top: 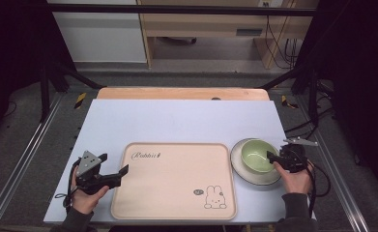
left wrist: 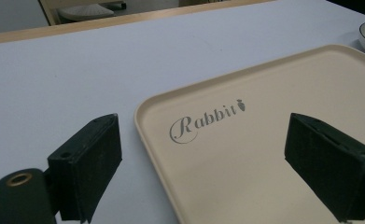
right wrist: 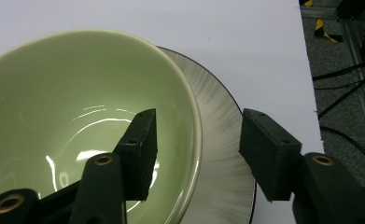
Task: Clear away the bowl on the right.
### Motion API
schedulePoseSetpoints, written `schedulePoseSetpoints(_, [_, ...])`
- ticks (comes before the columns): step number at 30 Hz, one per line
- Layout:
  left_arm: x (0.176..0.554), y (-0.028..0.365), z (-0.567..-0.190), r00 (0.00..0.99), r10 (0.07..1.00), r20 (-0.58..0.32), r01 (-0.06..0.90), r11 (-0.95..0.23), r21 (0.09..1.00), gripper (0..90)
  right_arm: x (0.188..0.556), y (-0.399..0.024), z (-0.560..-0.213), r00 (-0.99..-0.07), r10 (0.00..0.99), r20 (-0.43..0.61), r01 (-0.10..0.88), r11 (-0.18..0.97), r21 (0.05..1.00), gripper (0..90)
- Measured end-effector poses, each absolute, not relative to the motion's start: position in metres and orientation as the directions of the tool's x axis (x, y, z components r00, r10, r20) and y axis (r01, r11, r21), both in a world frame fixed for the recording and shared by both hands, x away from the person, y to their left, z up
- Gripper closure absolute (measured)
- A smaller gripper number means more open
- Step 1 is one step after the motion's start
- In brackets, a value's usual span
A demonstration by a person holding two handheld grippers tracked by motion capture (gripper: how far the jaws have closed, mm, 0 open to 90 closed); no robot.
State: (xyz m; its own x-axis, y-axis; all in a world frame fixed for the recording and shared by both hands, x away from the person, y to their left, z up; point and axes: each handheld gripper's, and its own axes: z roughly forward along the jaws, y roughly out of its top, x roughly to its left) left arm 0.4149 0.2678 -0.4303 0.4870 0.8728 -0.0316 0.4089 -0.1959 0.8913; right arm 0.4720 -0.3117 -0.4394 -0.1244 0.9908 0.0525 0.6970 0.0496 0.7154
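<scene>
A pale green bowl [top: 258, 154] [right wrist: 77, 116] stands on a white ribbed plate [top: 242, 173] [right wrist: 222, 140] with a dark rim, just right of the tray. My right gripper [top: 275, 157] [right wrist: 199, 140] is open and straddles the bowl's right rim. One jaw is inside the bowl, the other outside over the plate, with a gap between it and the rim. A beige tray [top: 172, 193] [left wrist: 264, 93] with "Rabbit" lettering and a rabbit drawing lies empty at the front centre. My left gripper [top: 114, 163] [left wrist: 203, 158] is open, low over the tray's near left corner, holding nothing.
A pale blue sheet [top: 177, 121] covers the table, with a wooden strip [top: 177, 93] along the far edge. The plate sits close to the table's right edge [top: 300, 159]; metal rails and cables run along the floor beyond it.
</scene>
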Motion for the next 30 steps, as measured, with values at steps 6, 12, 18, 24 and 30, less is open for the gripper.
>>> schedulePoseSetpoints(6, [0.4151, 0.2676, -0.4305, 0.488, 0.873, -0.029, 0.41, -0.2, 0.89, 10.8, 0.4726, -0.3135, -0.4414, -0.122, 0.991, 0.057, 0.72, 0.049, 0.692, 53.0])
schedulePoseSetpoints(12, [0.4148, 0.2671, -0.4305, 0.488, 0.872, -0.029, 0.41, -0.2, 0.89, 10.8, 0.4728, -0.3143, -0.4423, -0.11, 0.99, 0.083, 0.74, 0.026, 0.672, 60.0])
schedulePoseSetpoints(18, [0.415, 0.2664, -0.4308, 0.489, 0.872, -0.029, 0.409, -0.2, 0.89, 10.8, 0.4735, -0.3145, -0.443, -0.106, 0.989, 0.106, 0.752, 0.01, 0.659, 64.9])
schedulePoseSetpoints(24, [0.415, 0.266, -0.431, 0.489, 0.872, -0.028, 0.411, -0.202, 0.889, 10.8, 0.4743, -0.3152, -0.4432, -0.11, 0.986, 0.124, 0.759, 0.002, 0.651, 67.7])
schedulePoseSetpoints(30, [0.4151, 0.2658, -0.4311, 0.49, 0.872, -0.027, 0.411, -0.203, 0.889, 10.9, 0.4758, -0.3152, -0.4436, -0.109, 0.983, 0.146, 0.769, -0.01, 0.64, 70.7])
